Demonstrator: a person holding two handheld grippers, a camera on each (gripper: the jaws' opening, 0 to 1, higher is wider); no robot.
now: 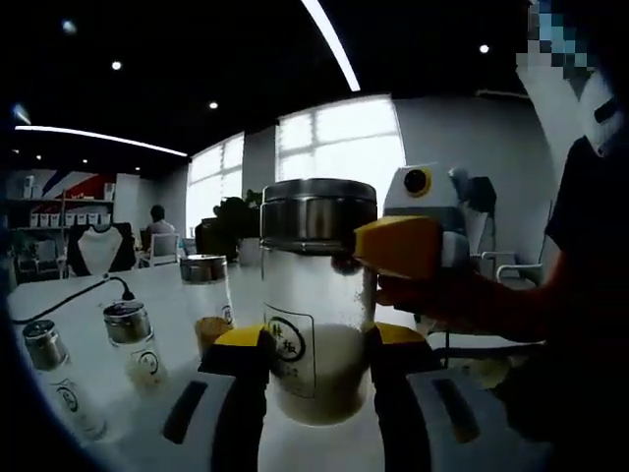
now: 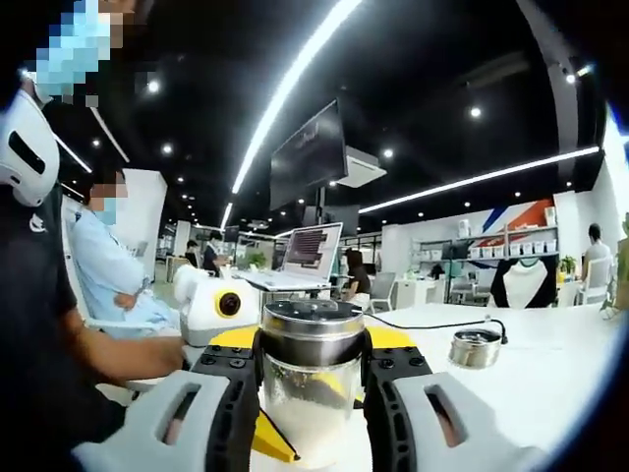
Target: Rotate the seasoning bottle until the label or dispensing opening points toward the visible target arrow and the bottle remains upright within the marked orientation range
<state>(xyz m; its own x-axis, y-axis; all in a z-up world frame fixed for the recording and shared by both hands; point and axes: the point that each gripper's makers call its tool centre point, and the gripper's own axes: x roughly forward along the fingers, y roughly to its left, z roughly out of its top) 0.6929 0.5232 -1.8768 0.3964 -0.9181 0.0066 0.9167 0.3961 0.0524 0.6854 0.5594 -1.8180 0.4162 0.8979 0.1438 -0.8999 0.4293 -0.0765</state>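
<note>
The seasoning bottle (image 1: 316, 295) stands upright in the middle of the left gripper view. It is clear glass with a steel cap, white powder in its lower half and a black-printed label (image 1: 292, 346) turned toward the left. My left gripper (image 1: 319, 339) is shut on its lower body, a yellow pad on each side. A yellow finger (image 1: 398, 246) of my right gripper presses just below the cap from the right. In the right gripper view my right gripper (image 2: 313, 344) is shut around the steel cap (image 2: 313, 332), with the left gripper's white body (image 2: 221, 305) behind it at the left.
Three smaller steel-capped bottles (image 1: 204, 285) (image 1: 133, 339) (image 1: 54, 379) stand on the white table (image 1: 88, 295) to the left, near a black cable (image 1: 69, 300). A loose steel lid (image 2: 475, 347) lies at the right, and a laptop (image 2: 310, 256) sits behind. A person's hand (image 1: 442, 300) holds the right gripper.
</note>
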